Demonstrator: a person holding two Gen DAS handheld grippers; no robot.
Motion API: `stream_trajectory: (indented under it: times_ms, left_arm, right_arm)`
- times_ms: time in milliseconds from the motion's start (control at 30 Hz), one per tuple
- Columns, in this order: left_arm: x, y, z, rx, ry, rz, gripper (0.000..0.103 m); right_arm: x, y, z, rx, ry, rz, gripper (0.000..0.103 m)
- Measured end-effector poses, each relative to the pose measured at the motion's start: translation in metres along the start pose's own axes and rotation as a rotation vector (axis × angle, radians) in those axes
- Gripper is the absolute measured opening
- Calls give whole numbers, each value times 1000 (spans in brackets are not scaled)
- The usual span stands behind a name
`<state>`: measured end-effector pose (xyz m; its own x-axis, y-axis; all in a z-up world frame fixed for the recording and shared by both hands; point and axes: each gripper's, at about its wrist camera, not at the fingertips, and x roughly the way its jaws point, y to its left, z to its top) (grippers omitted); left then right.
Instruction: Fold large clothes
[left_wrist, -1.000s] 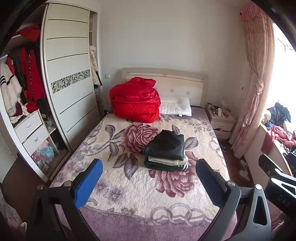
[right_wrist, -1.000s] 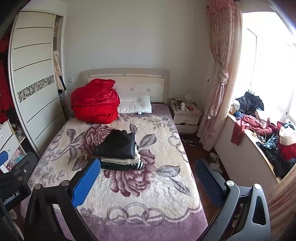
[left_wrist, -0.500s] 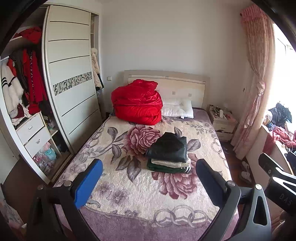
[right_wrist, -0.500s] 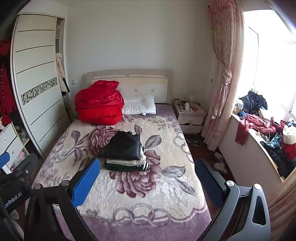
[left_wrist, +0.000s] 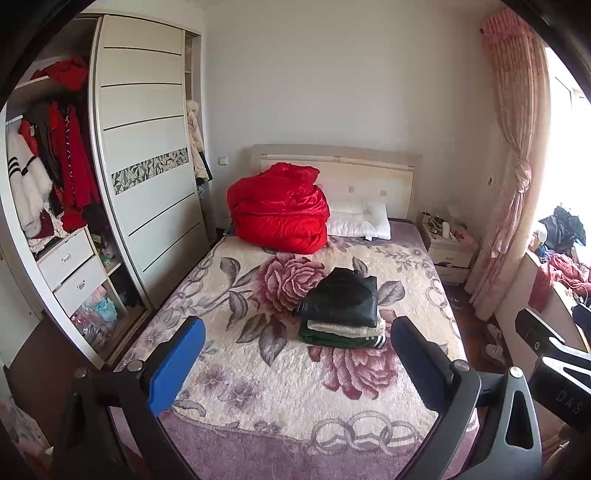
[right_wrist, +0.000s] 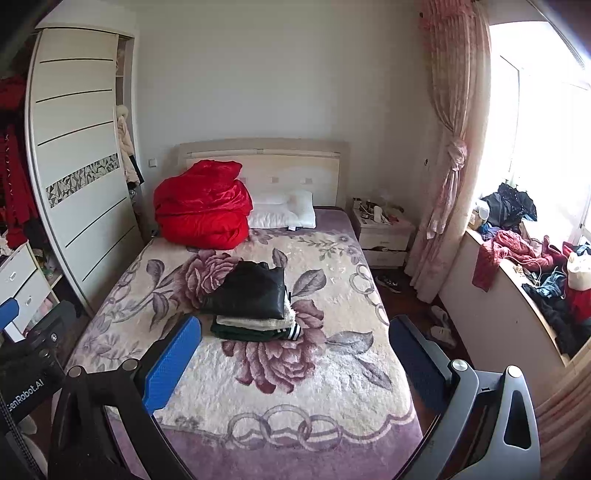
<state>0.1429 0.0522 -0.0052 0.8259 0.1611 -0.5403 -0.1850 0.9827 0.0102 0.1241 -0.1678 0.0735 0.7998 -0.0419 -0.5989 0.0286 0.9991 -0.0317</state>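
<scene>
Nearest in the left wrist view, the left gripper (left_wrist: 295, 363) hangs above the foot of the bed with its two blue-padded fingers spread wide and nothing between them; in the right wrist view the right gripper (right_wrist: 293, 363) is likewise spread wide and empty, just to the right of its partner, whose dark body shows at the left edge. Beneath both lies the bed (left_wrist: 258, 376), covered by a plush cream blanket printed with large pink roses, grey leaves and a chain of rings along a purple border. Toward the middle of the blanket, slightly right of centre, sits the stack of folded clothes (left_wrist: 341, 312): a black glossy garment on top, a cream piece under it and a dark green one with white stripes at the bottom, all resting flat and apart from both grippers. Farther on, a bulky red quilt (left_wrist: 279, 214) is heaped at the far left of the mattress, touching a white pillow (left_wrist: 364, 223) to its right, both against the pale headboard (left_wrist: 373, 171). On the left wall stands a white wardrobe (left_wrist: 147, 147) with a sliding door, its open section showing hanging red and white coats and two drawers. To the far right of the bed is a cluttered nightstand (left_wrist: 447, 245), then a tied pink curtain (left_wrist: 517, 177) beside a bright window, with a ledge piled with loose clothes (right_wrist: 517, 243).
</scene>
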Motion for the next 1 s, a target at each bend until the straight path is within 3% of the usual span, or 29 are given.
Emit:
stream_trajectory:
  times_ms: [1000]
  left_arm:
    - [-14, 0, 6, 6, -38, 18, 102]
  right_arm:
    - [-4, -5, -6, -8, -4, 12, 103]
